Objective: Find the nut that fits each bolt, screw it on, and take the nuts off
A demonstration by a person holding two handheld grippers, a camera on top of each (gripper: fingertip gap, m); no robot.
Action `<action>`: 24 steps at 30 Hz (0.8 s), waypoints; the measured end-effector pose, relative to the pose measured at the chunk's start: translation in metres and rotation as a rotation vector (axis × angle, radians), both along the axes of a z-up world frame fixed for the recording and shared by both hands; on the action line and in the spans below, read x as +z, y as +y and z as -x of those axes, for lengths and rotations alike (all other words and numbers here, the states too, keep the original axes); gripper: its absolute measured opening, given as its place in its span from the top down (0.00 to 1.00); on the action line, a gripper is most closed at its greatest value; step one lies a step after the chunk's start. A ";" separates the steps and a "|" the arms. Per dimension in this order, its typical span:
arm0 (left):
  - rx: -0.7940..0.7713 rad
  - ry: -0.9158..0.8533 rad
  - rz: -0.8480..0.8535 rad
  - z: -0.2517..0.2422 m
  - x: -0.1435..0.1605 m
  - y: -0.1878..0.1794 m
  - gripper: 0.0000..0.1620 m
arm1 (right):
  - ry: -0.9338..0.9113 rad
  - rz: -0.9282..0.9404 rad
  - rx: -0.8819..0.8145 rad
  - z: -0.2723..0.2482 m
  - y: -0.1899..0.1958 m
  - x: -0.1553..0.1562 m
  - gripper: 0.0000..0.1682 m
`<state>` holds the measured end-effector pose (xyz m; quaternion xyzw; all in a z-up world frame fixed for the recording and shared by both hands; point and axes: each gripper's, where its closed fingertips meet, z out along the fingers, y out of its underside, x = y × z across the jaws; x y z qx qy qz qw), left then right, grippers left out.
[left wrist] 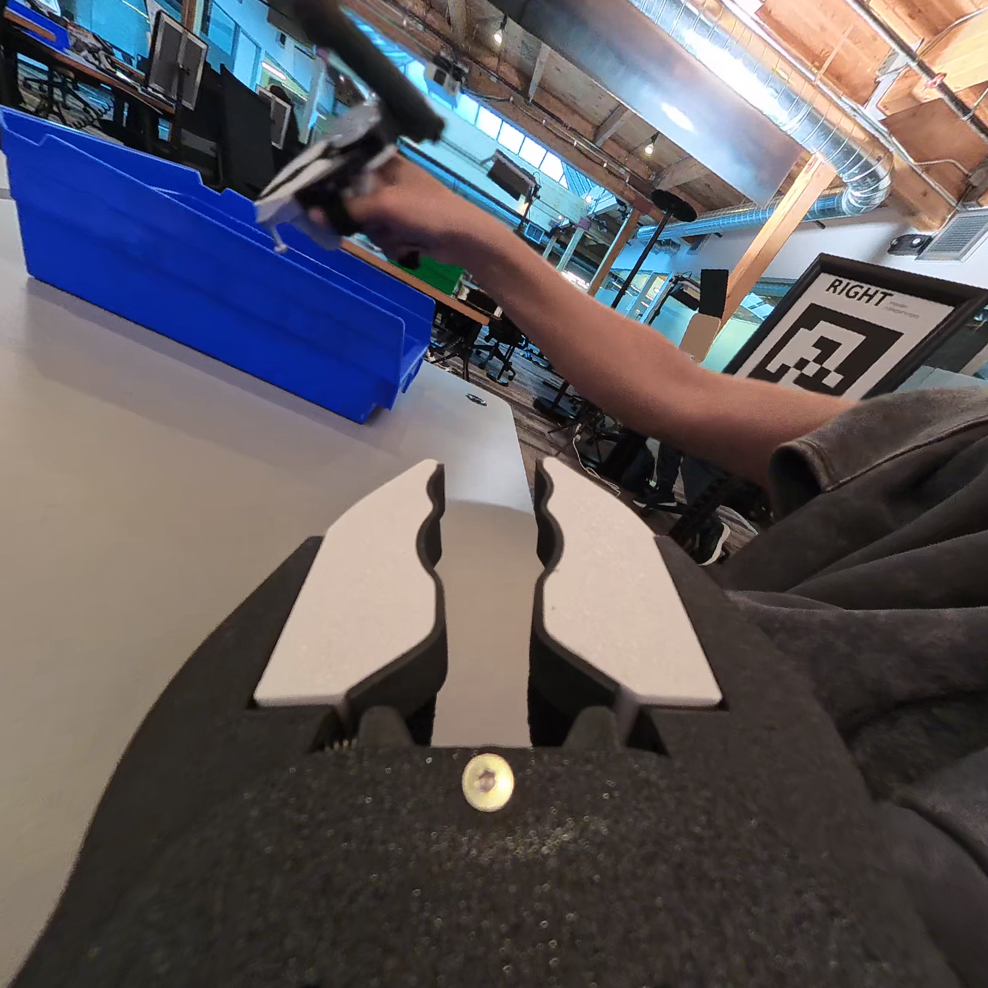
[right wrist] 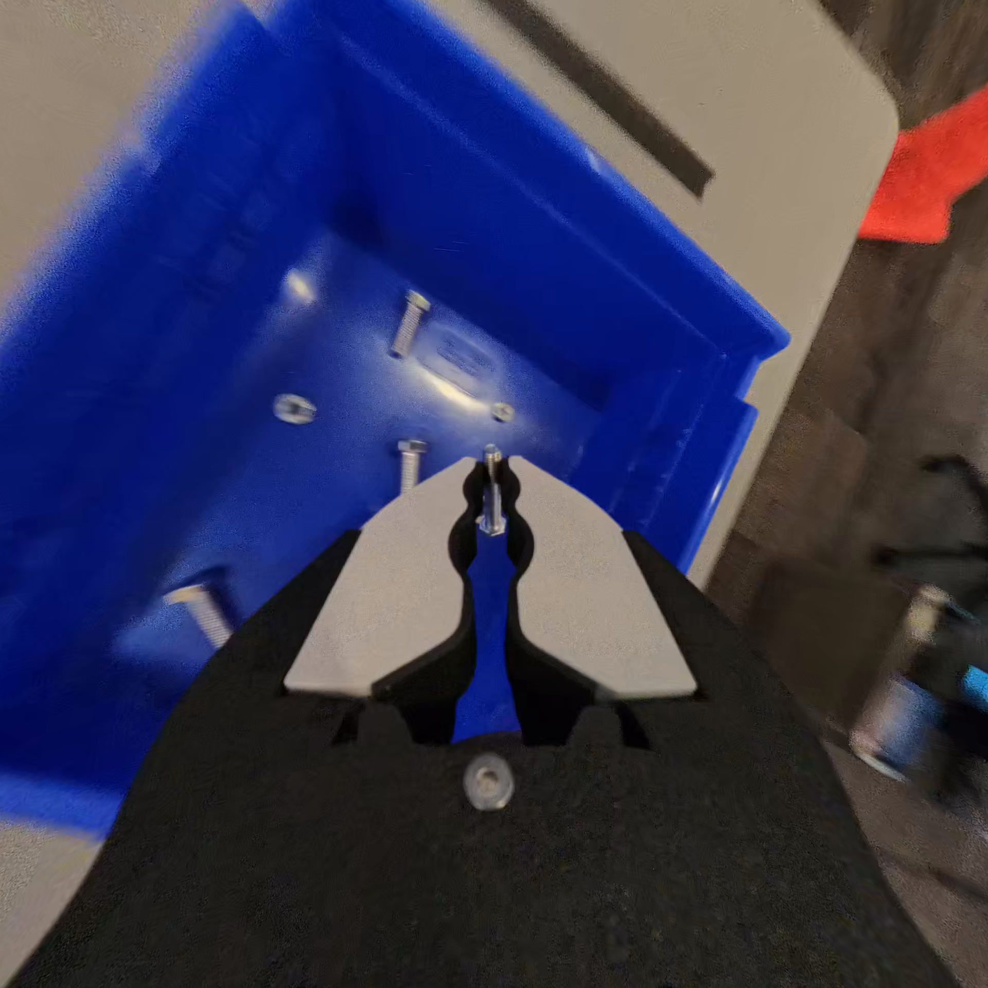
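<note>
My right gripper (right wrist: 491, 466) is shut on a small silver bolt (right wrist: 491, 497) and holds it above the open blue bin (right wrist: 481, 176). The bolt lies along the fingers with its hex head toward the camera. On the bin floor lie several loose bolts, one (right wrist: 409, 323) at the back, one (right wrist: 409, 464) near my fingertips, one (right wrist: 200, 615) at the left, and a nut (right wrist: 293, 409). In the left wrist view the right gripper (left wrist: 288, 224) hangs over the blue bin (left wrist: 214, 278) with the bolt pointing down. My left gripper (left wrist: 487, 476) is open and empty, low over the table's near edge.
The grey table (left wrist: 133, 508) carries the bin at its far side. A person's forearm (left wrist: 615, 347) reaches across above the table. A framed black-and-white marker board (left wrist: 855, 342) stands at the right beyond the table edge. A red cloth (right wrist: 941, 176) shows off the table's corner. From my right tips it is roughly 11 cm to the nut (right wrist: 293, 409); from my left, 35 cm.
</note>
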<state>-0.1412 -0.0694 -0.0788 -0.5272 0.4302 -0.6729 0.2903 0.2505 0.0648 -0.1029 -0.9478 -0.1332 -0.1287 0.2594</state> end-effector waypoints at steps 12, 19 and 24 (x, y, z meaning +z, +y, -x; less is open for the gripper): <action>-0.053 0.026 0.022 -0.003 -0.004 -0.006 0.81 | -0.247 0.282 -0.174 -0.060 0.044 -0.078 0.96; -0.041 0.020 0.018 -0.002 -0.003 -0.006 0.82 | -0.140 0.174 -0.228 -0.054 0.034 -0.054 0.88; -0.005 -0.022 -0.015 0.013 0.009 -0.003 0.82 | 0.178 -0.344 0.013 0.062 0.022 0.068 0.87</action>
